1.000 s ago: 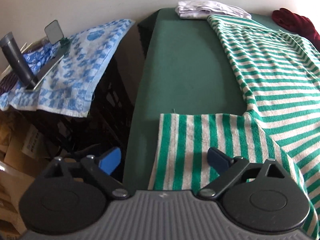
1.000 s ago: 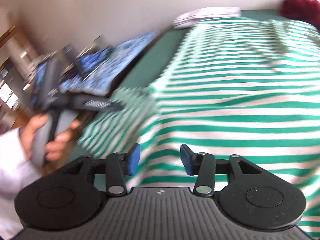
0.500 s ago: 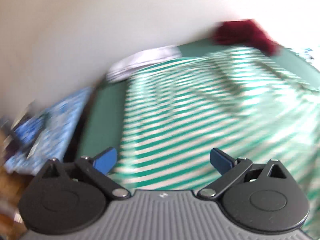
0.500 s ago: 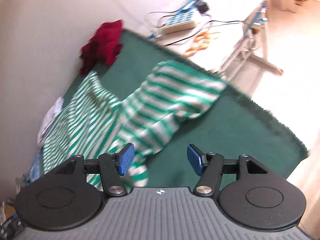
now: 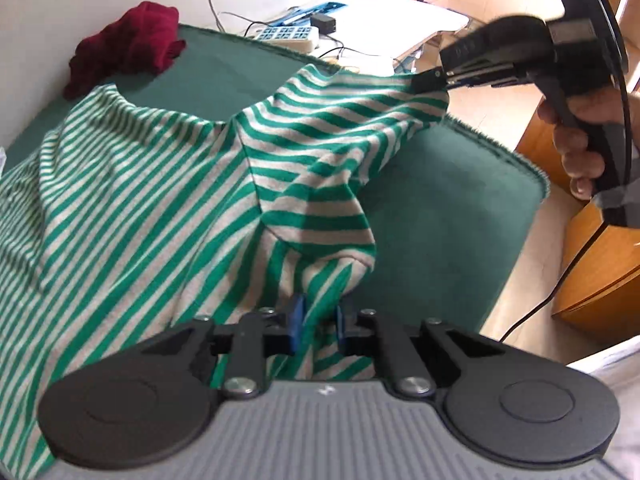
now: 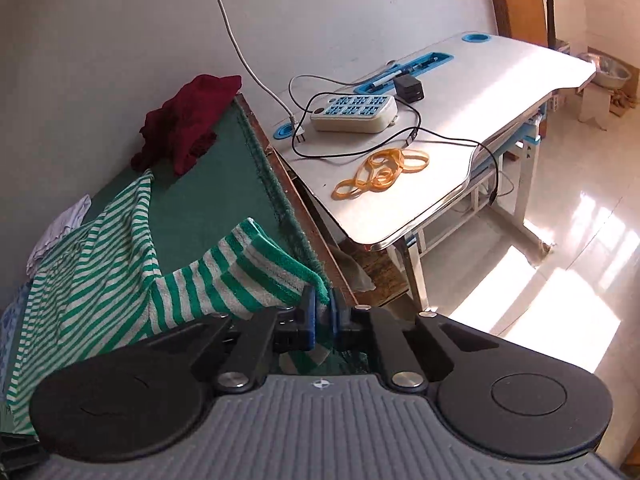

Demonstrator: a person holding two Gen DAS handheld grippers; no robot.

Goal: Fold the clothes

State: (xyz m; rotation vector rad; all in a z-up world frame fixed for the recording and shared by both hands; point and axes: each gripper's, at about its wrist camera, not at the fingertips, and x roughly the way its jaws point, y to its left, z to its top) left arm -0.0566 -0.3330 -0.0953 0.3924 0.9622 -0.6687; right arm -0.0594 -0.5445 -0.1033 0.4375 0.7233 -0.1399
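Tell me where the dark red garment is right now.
The dark red garment lies bunched in the far corner of the green table cover, against the wall, just beyond the striped shirt's far edge and beside the white desk.

No writing here can be read. The white power strip (image 6: 354,113) on the desk, upper middle of the right wrist view, shows only blue socket faces with no legible marks. The small emblem on each grey gripper body at the bottom of both views is a mere symbol, too small to make out as letters.
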